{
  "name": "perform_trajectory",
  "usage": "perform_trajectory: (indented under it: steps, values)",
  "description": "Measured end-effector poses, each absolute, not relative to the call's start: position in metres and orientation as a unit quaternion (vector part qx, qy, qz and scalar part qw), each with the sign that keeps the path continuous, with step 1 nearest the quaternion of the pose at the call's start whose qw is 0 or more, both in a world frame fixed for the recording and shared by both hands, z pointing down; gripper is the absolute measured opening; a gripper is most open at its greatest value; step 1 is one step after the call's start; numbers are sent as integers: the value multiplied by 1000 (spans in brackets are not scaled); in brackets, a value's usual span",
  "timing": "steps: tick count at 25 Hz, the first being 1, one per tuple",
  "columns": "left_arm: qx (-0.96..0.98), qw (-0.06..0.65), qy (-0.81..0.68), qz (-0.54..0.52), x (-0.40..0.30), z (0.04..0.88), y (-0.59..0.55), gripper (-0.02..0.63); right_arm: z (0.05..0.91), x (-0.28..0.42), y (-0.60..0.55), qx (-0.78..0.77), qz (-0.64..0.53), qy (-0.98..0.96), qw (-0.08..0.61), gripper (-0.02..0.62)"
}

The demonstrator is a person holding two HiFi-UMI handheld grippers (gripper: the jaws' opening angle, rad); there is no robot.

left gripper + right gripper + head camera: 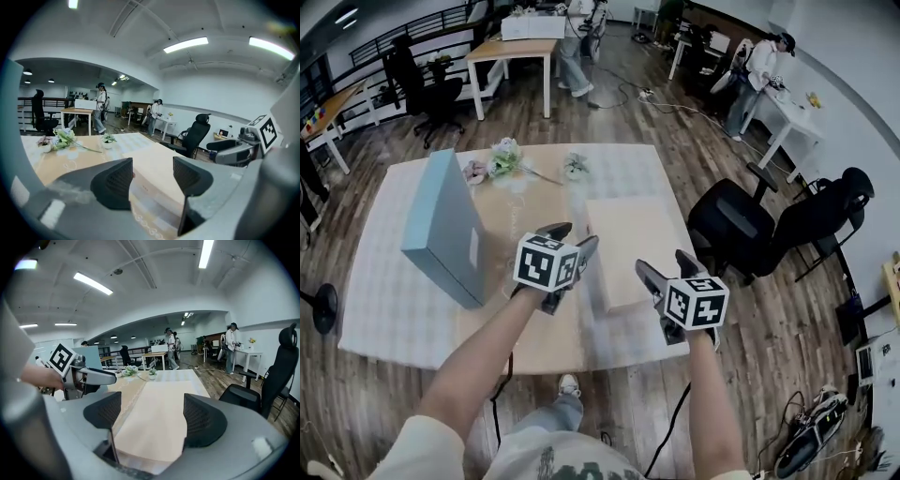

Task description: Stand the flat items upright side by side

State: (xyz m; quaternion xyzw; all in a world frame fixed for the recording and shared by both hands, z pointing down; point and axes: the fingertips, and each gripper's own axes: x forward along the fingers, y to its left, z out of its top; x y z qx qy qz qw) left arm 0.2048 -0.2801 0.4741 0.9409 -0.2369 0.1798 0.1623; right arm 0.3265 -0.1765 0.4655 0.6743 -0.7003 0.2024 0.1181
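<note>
Tan box [628, 246]: it lies flat on the right half of the table [394, 319].
Blue box [441, 225]: it stands up on its edge at the left, well apart from the tan box.
My left gripper [572, 239]: fingers wide, holding nothing, just by the tan box's left edge.
My right gripper [667, 267]: fingers wide, holding nothing, over the tan box's near edge.
How it will feel: I think stiff, smooth and not very heavy. It may slide.
Where to grab: I would pinch the left and near edges with my 2 grippers, then tip it up.
</note>
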Motion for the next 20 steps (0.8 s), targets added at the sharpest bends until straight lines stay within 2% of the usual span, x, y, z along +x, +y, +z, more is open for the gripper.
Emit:
perform_trajectory:
  steps: [7,20]
  values:
    - [923,233,-231,198,232,523,-322,270,497,369,-226,646,246,-704,162,407]
    - [888,317,-248,221,268,582,-353,270,565,454,-292,570,341,-725,181,407]
